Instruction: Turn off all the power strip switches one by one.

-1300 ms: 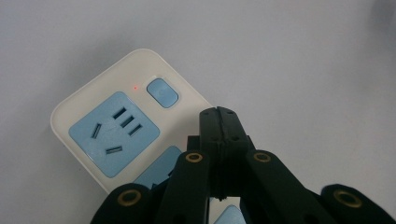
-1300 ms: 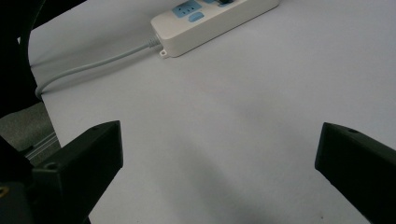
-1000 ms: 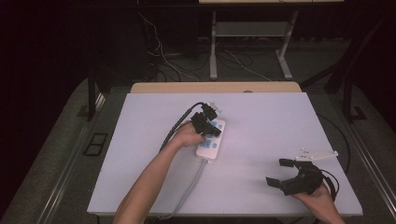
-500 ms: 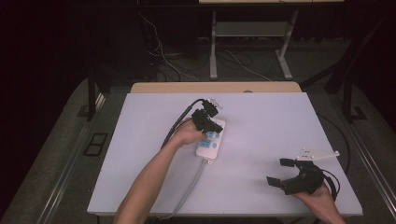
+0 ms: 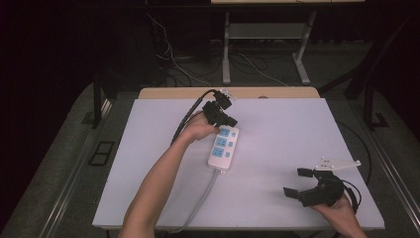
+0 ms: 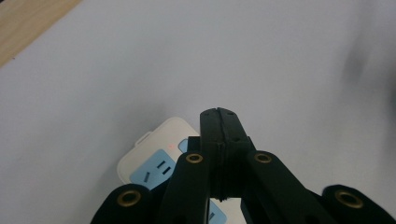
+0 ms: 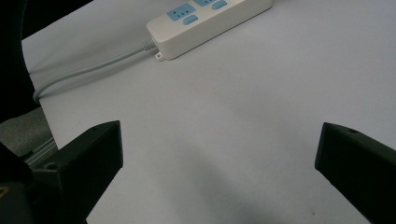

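Observation:
A white power strip with blue sockets lies lengthwise near the middle of the white table, its grey cord running to the front edge. My left gripper hovers above the strip's far end, jaws shut with nothing between them. In the left gripper view the closed jaw tips hang over the strip's end, where a small red light glows. My right gripper rests near the front right corner, open and empty. In the right gripper view its fingertips stand wide apart, the strip farther off.
The white tabletop has bare room to the right of the strip and at the far left. A wooden strip edges the table's far side. Cables and metal frame legs stand on the floor beyond.
My left gripper has lifted off the strip's far end and moved slightly away from me, still shut. The right gripper has stayed put.

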